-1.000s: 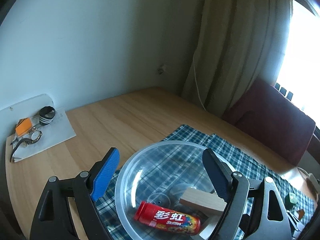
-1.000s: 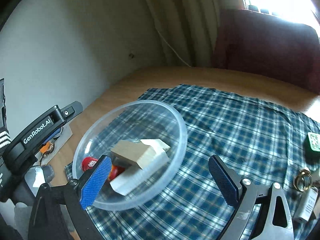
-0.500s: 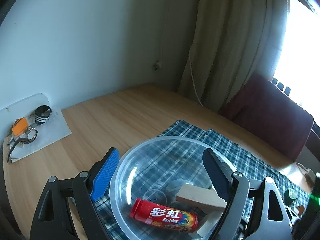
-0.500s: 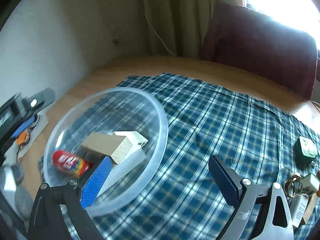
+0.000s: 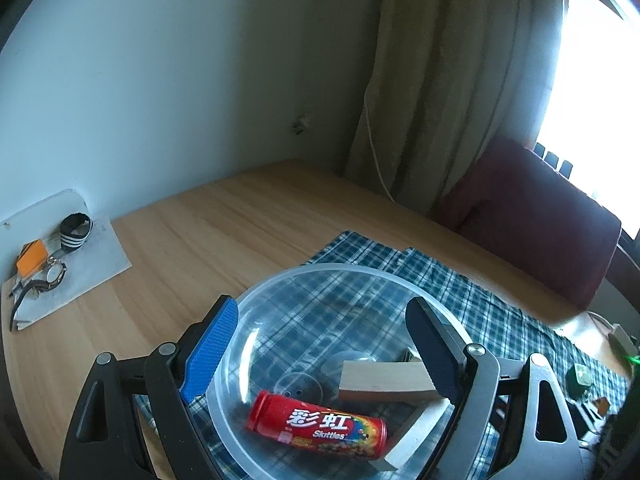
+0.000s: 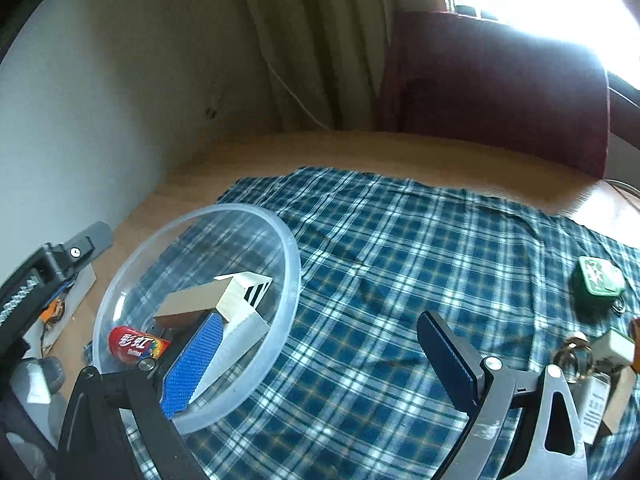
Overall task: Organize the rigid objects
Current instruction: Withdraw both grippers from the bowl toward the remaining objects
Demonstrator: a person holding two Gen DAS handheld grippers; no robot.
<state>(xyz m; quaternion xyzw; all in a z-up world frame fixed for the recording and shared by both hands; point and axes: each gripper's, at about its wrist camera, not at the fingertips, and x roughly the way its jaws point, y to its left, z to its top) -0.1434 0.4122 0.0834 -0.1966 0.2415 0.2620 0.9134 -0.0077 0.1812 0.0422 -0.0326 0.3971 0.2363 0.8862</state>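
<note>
We hold both tools spread wide and empty. The left gripper [image 5: 322, 350] hangs over the clear, round plastic bowl [image 5: 280, 280], its blue-padded fingers [image 5: 210, 350] framing the rim. Inside lie the red cylindrical Skittles tube [image 5: 318, 426], a pale wooden block [image 5: 386, 378] and a white angular plastic piece [image 5: 416, 434] beneath it.

Compared with a second ago, the right gripper [image 6: 322, 360] has swung away from the bowl: the bowl [image 6: 288, 248] now sits at the left of its view and the blue-and-white checked cloth [image 6: 400, 248] fills the centre. More of the loose items at the cloth's right edge have come into sight: a green square tag [image 6: 600, 276], a brass-coloured ring [image 6: 574, 354] and a small white block [image 6: 612, 344]. The left tool has barely shifted above the bowl.

We read this as one deposit finished and the right tool turning to fetch the next piece, probably from that cluster. Three things are gathered; at least three remain out on the cloth, so the sorting is partway done.

On the wooden table [image 5: 224, 232], a white sheet [image 5: 84, 272] carrying a wristwatch [image 5: 46, 280] stays well apart.
</note>
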